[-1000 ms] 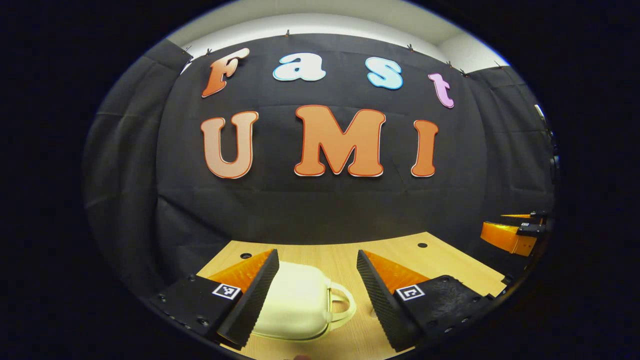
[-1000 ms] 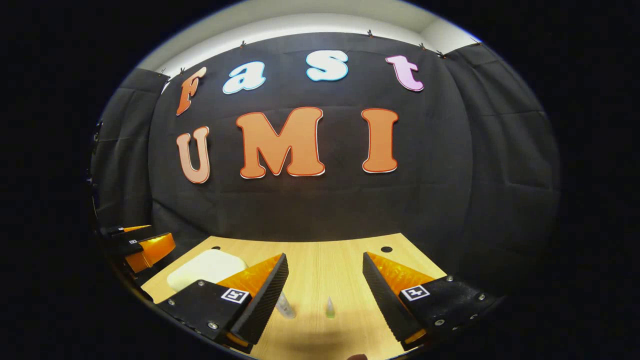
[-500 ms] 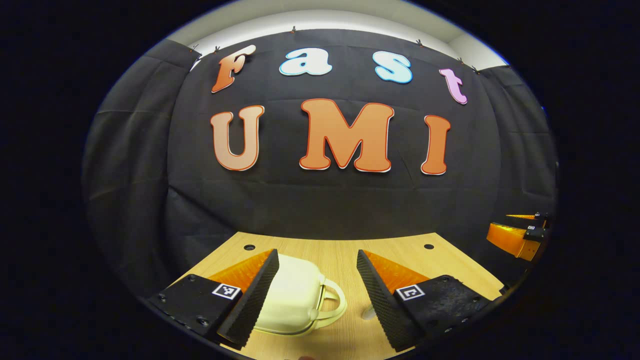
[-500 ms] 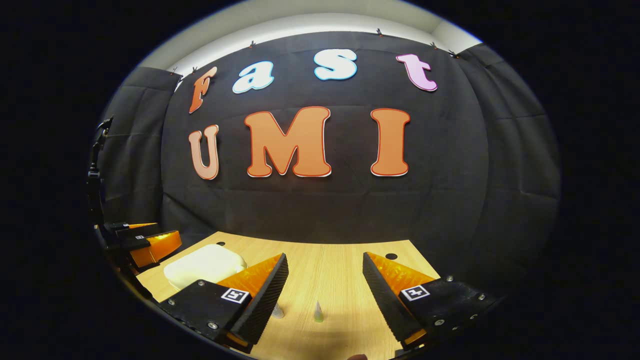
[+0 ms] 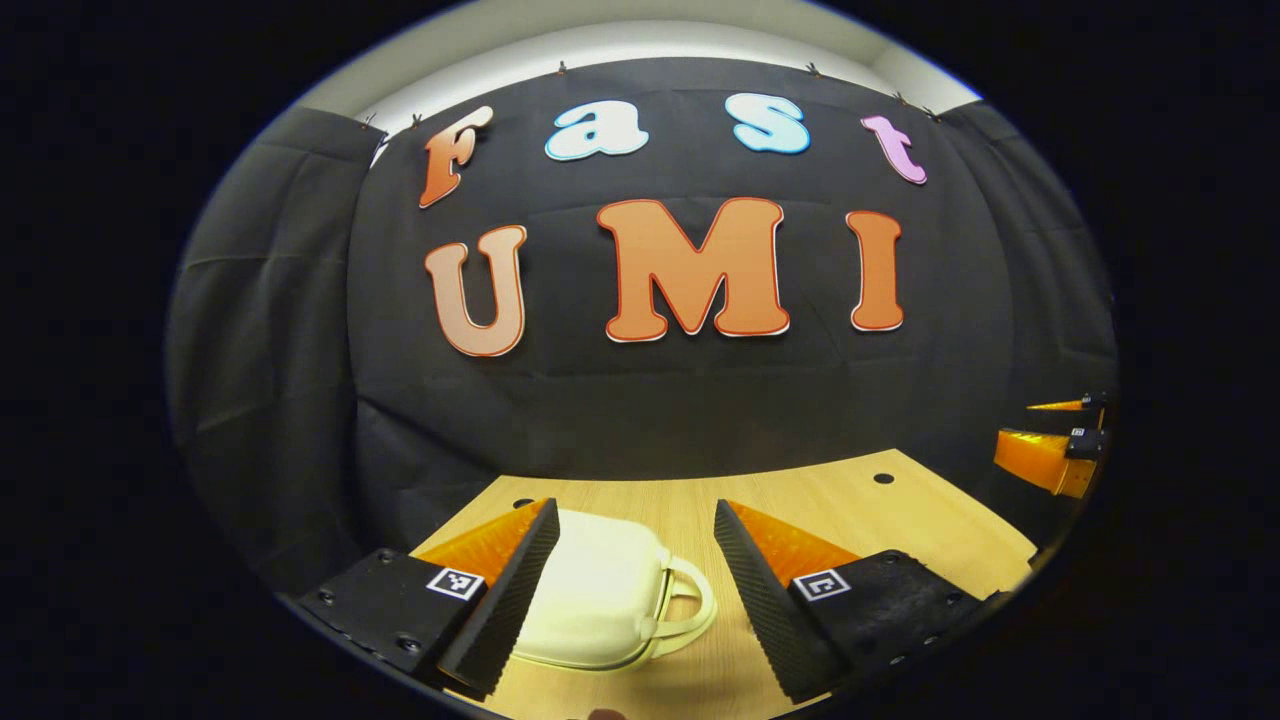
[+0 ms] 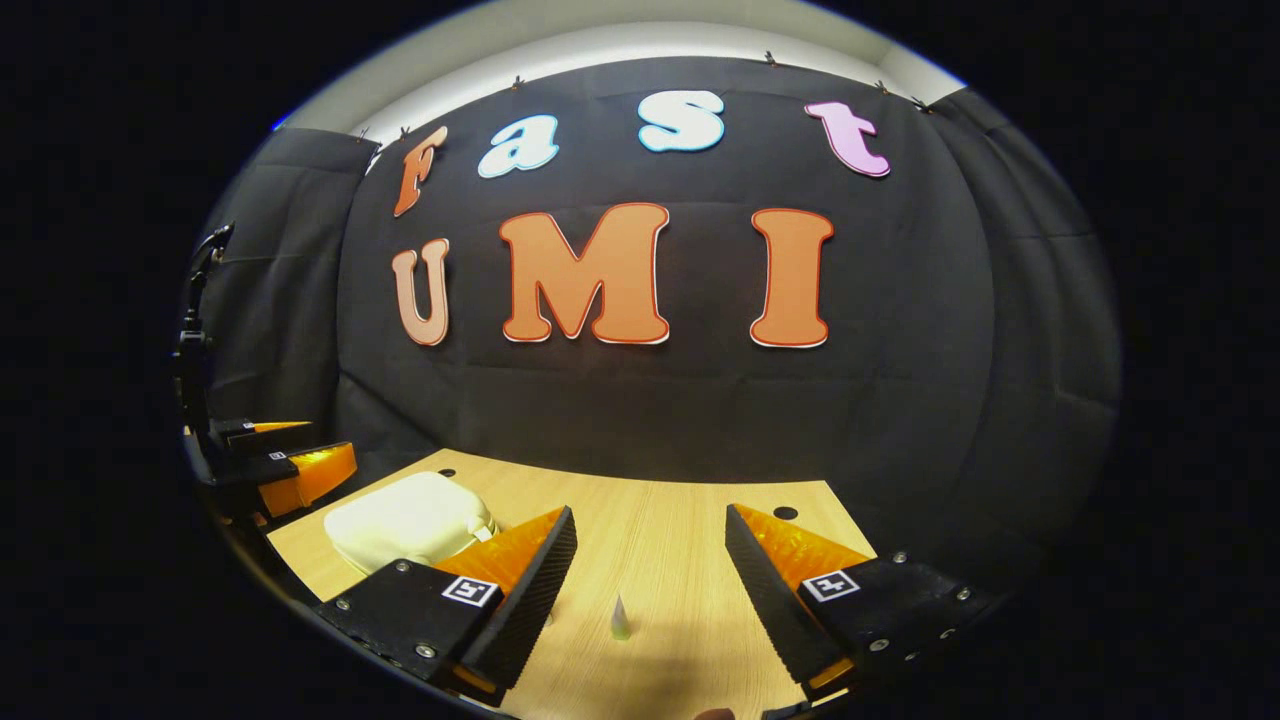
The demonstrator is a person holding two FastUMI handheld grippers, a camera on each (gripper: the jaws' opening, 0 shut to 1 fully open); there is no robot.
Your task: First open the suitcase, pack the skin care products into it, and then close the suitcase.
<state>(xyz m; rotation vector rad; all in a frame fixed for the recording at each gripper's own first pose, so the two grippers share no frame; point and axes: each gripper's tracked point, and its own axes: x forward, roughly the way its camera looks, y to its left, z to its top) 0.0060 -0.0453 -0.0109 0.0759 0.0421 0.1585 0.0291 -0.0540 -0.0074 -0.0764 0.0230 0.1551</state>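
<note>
A small cream suitcase (image 5: 600, 590) with a looped handle lies closed on the wooden table (image 5: 880, 520), just beyond and between my left gripper's fingers. My left gripper (image 5: 637, 520) hangs above it, open and holding nothing. In the right gripper view the same suitcase (image 6: 410, 520) lies at the left, partly behind my own left finger. A small pale pointed skin care tube (image 6: 620, 620) stands on the table (image 6: 650, 540) between my right gripper's fingers. My right gripper (image 6: 650, 525) is open and holds nothing.
The other gripper (image 5: 1050, 455) shows at the right edge of the left gripper view, and at the far left (image 6: 275, 470) of the right gripper view. Black cloth walls close the table's back and sides. Round holes (image 6: 785, 513) mark the tabletop's far corners.
Both views have shifted slightly; the suitcase looks a little nearer in each. One tube stands between the right fingers now, where two showed before. Both grippers stay open.
</note>
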